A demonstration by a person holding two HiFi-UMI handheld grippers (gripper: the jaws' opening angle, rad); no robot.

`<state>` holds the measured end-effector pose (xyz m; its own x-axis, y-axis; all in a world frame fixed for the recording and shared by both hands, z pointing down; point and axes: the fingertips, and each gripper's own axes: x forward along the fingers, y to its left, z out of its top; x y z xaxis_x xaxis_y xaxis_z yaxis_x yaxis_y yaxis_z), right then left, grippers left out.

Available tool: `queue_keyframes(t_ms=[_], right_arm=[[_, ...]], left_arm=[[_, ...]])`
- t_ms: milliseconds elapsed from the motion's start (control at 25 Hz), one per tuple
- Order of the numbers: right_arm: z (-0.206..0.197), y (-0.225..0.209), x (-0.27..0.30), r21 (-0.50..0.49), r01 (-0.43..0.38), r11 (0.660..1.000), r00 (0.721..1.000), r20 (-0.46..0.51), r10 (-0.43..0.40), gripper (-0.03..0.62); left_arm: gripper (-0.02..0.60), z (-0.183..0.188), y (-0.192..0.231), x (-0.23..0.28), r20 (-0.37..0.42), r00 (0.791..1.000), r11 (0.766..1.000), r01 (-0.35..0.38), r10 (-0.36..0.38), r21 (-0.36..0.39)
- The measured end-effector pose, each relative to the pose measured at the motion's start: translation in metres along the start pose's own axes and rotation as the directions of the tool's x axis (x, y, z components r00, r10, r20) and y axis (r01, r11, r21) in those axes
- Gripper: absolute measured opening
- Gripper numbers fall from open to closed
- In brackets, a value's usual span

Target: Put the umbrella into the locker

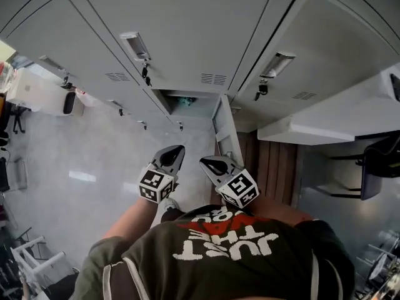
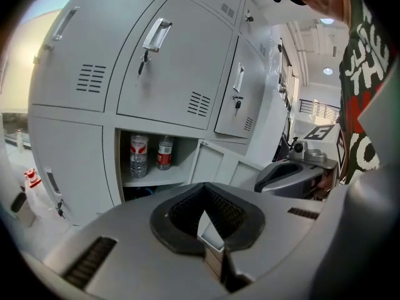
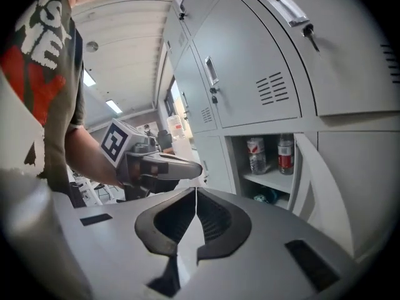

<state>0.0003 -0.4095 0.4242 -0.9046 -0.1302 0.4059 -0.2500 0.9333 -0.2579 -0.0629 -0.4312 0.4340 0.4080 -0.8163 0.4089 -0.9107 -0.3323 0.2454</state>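
peering into the open locker (image 2: 111, 167) gives little. the umbrella (image 3: 269, 195) seems to be the teal bundle on the compartment floor, under the front edge of the shelf (image 2: 156, 179). it is dim in the right gripper view and nearly black in the left gripper view, so its shape cannot be made out. two bottles (image 2: 139, 155) stand side by side on the shelf, their labels too small to read. the door (image 3: 319, 186) stands swung out at the compartment's right edge and cuts off part of the inside. the left gripper (image 2: 203, 214) and right gripper (image 3: 196, 195) hang side by side before the locker, apart from it. each has its fingers pressed together with nothing between them. in the head view the shirt (image 1: 231, 249) fills the bottom and the grippers' cubes hide the hands. keys (image 1: 145, 74) hang in the shut doors above. a white desk (image 1: 325, 127) and a dark chair (image 1: 378, 161) stand at the right, the chair cut by the frame.
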Motion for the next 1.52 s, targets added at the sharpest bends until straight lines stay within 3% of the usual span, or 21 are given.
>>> queue_keyframes(t_ms=[200, 320, 400, 600, 760, 960, 1240, 1520], right_arm=[[0.05, 0.023, -0.032, -0.019, -0.111, 0.994, 0.994, -0.009, 0.111, 0.034], [0.065, 0.023, -0.041, -0.024, -0.122, 0.992, 0.992, 0.002, 0.122, 0.034], [0.07, 0.021, -0.041, -0.025, -0.103, 0.994, 0.995, 0.012, 0.103, 0.034], [0.081, 0.023, -0.029, -0.007, 0.01, 1.0, 0.998, 0.058, -0.009, 0.034], [0.09, 0.025, -0.029, 0.046, 0.156, 0.987, 0.983, 0.094, -0.16, 0.034], [0.101, 0.043, -0.03, 0.042, 0.245, 0.969, 0.965, 0.082, -0.248, 0.034], [0.097, 0.08, -0.03, 0.085, 0.273, 0.958, 0.956, 0.089, -0.28, 0.033], [0.09, 0.115, -0.023, 0.107, 0.287, 0.952, 0.95, 0.094, -0.297, 0.032]], left_arm=[[0.008, 0.054, -0.018, -0.009, 0.015, 0.999, 0.999, -0.039, 0.038, 0.023], [0.008, 0.076, -0.026, -0.016, 0.056, 0.997, 0.998, -0.062, 0.061, 0.012], [0.008, 0.085, -0.03, -0.026, 0.074, 0.996, 0.998, -0.056, 0.055, 0.014], [0.008, 0.08, -0.019, -0.063, 0.083, 0.996, 0.995, 0.021, -0.029, 0.097], [0.008, 0.07, -0.006, -0.096, 0.068, 0.994, 0.994, 0.084, -0.089, 0.074], [0.008, 0.071, 0.0, -0.13, 0.065, 0.988, 0.987, 0.133, -0.14, 0.094], [0.008, 0.071, -0.01, -0.17, 0.097, 0.973, 0.974, 0.198, -0.209, 0.11], [0.008, 0.064, -0.011, -0.208, 0.111, 0.966, 0.968, 0.219, -0.232, 0.121]])
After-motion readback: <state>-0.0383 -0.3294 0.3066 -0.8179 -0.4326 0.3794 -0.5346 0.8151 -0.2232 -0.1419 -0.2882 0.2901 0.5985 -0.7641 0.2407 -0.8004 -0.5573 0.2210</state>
